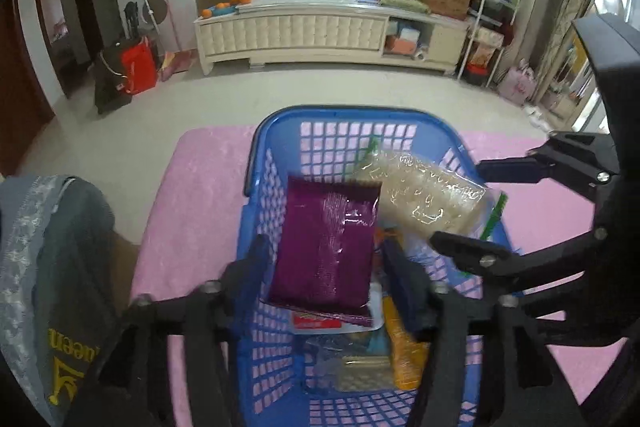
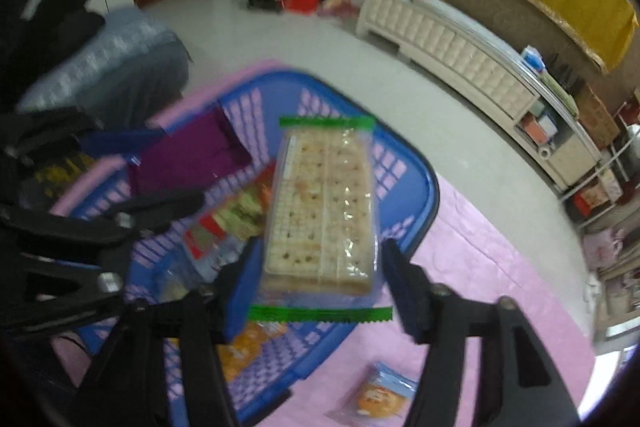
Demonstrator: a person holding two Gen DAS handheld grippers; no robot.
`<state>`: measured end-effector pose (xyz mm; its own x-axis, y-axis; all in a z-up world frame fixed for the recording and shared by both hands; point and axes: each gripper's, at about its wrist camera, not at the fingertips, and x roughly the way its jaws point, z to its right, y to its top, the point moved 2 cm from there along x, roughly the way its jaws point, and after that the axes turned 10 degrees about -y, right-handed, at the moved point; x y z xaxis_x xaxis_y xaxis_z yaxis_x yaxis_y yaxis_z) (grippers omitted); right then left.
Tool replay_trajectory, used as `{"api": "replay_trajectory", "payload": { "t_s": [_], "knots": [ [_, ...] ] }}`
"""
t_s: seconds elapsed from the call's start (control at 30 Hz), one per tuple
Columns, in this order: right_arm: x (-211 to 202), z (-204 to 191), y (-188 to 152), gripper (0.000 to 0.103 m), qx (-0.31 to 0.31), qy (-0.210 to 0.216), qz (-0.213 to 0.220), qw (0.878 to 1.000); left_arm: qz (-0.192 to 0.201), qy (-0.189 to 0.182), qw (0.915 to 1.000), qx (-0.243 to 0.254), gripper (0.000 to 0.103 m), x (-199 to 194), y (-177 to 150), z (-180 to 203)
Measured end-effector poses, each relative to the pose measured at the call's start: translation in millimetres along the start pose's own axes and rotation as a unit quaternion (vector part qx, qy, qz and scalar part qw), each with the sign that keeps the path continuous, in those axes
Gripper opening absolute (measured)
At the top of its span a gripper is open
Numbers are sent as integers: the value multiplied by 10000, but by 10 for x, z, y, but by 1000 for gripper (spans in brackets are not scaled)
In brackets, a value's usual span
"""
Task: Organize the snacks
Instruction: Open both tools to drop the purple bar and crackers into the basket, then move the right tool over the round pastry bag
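Pink cloth lies under the blue basket, the landmark. Over the basket's middle, the left gripper has its fingers spread either side of a purple packet; whether they grip it I cannot tell. Beside it, above the basket, the right gripper likewise flanks a clear cracker pack, grip unclear. Outside the basket, a small biscuit packet lies on the cloth.
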<state>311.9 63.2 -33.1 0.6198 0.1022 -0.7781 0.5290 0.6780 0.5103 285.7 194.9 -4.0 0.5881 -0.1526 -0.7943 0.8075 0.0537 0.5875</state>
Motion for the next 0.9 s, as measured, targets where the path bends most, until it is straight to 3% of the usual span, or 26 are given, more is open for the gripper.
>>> {"api": "replay_trajectory", "payload": {
  "t_s": [0.07,0.13,0.2,0.43,0.63,0.9],
  "knots": [
    [-64,13,-65,72,26,-14,83,10000,137,-5,9999,92,71,-100,-41,30],
    [-199,32,-148,81,93,-171,265,9995,209,-57,9996,165,78,-189,-86,60],
    [-358,77,-267,83,285,-246,443,9983,298,-9,9993,232,78,-292,-125,99],
    [-747,174,-625,83,822,97,533,9951,566,-45,9978,355,78,-671,-309,405],
    [-1016,245,-835,83,1231,443,590,9896,573,-299,9970,420,83,-879,-516,671],
    [-1303,381,-1188,83,1566,456,684,9842,653,-358,9964,396,83,-1069,-633,986]
  ]
}}
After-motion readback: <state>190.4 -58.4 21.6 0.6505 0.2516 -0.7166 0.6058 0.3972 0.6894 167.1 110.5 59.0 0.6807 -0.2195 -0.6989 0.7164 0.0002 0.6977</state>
